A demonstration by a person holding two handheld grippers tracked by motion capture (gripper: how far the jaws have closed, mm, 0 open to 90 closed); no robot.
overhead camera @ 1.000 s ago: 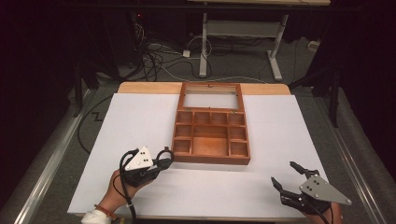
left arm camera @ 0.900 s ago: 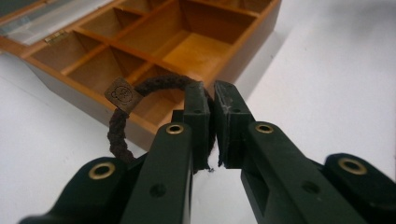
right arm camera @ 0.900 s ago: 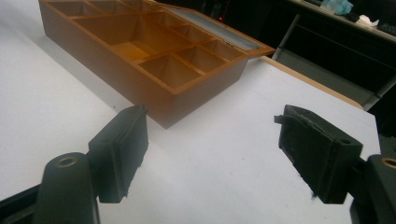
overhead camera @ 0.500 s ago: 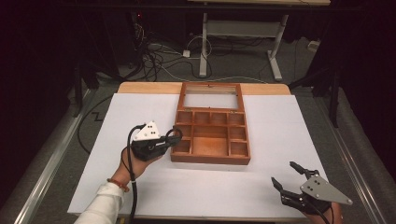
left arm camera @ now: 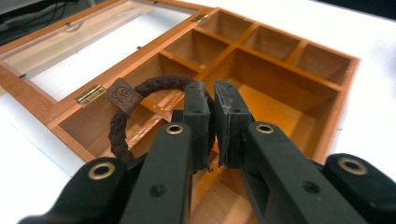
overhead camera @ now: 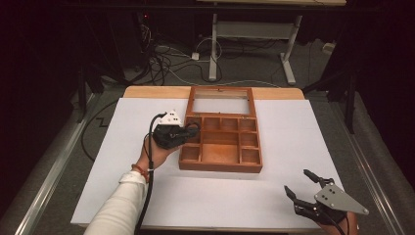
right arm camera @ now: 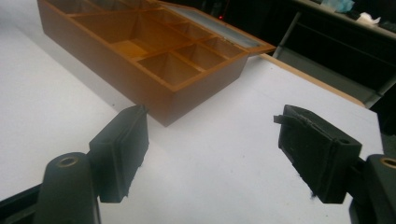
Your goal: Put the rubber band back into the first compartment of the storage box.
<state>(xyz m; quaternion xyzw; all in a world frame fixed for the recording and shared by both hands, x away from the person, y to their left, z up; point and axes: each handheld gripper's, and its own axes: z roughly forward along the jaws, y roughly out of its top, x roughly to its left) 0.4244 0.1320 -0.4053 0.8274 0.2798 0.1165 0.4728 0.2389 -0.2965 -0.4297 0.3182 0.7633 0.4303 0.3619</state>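
The left tool (left arm camera: pixel 210 112) pinches a dark braided hair tie (left arm camera: pixel 122 122) (a small brown tag on it) over the left-hand compartments of the open wooden box (overhead camera: pixel 220 147), which sits on the white counter (overhead camera: pixel 293 122). The right tool (right arm camera: pixel 210 149) hovers near the counter's front right corner, jaws spread wide and empty

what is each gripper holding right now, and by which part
The left gripper is shut on a dark braided hair tie, pinching its cord opposite the small square tag, over the wooden box. The right gripper is open and holds nothing.
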